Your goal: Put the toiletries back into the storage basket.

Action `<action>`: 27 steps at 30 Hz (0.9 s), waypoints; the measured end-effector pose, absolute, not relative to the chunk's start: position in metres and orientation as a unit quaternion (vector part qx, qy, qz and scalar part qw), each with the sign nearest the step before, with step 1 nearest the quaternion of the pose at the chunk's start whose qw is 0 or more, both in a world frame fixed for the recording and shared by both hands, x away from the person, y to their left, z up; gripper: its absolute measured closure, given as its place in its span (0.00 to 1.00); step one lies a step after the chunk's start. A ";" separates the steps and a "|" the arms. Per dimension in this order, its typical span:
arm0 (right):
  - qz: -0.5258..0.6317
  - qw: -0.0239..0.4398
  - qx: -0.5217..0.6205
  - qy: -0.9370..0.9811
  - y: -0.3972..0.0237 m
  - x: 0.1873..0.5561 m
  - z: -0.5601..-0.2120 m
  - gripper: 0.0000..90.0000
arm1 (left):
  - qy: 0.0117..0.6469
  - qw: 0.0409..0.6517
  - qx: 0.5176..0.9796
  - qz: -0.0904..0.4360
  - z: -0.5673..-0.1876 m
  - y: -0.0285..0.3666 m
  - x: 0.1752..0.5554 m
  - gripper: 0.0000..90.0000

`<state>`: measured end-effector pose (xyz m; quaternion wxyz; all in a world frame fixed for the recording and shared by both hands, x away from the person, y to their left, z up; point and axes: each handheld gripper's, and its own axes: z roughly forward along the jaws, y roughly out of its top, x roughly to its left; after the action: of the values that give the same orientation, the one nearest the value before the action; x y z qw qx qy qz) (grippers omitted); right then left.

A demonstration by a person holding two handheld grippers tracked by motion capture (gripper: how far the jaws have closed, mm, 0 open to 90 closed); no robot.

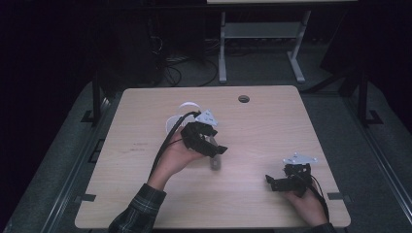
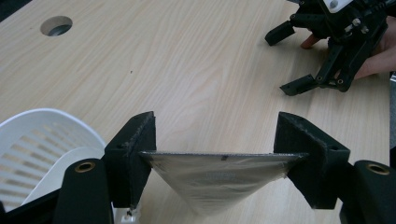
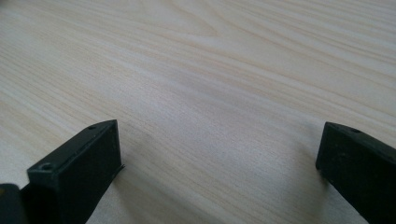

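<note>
A silvery foil packet (image 2: 217,175) spans the left tongs (image 2: 215,140), clamped by its two edges above the table (image 2: 196,70), beside a white slatted basket (image 2: 42,140), probably its destination; the right tongs (image 3: 219,158) rest apart, empty, apparently waiting.

1. The white basket (image 2: 44,140) beside the left gripper (image 2: 217,149) is cut off by the frame's left edge.
2. The silvery packet (image 2: 217,179) between its jaws is blurred; its print is unreadable.
</note>
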<state>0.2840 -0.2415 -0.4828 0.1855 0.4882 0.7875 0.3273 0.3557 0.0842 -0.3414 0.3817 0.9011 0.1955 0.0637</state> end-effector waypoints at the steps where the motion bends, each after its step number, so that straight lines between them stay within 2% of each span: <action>1: 0.327 0.185 0.488 0.788 -0.241 0.284 -0.483 0.00 | 0.197 0.384 0.900 0.065 -0.341 0.086 0.355 0.33; 27: 0.327 0.186 0.489 0.787 -0.241 0.284 -0.483 0.00 | 0.218 0.396 0.888 0.087 -0.331 0.137 0.336 0.33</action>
<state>0.2840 -0.2414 -0.4829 0.1859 0.4885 0.7871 0.3275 0.3364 0.1370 -0.3311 0.3962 0.8877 0.2175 0.0873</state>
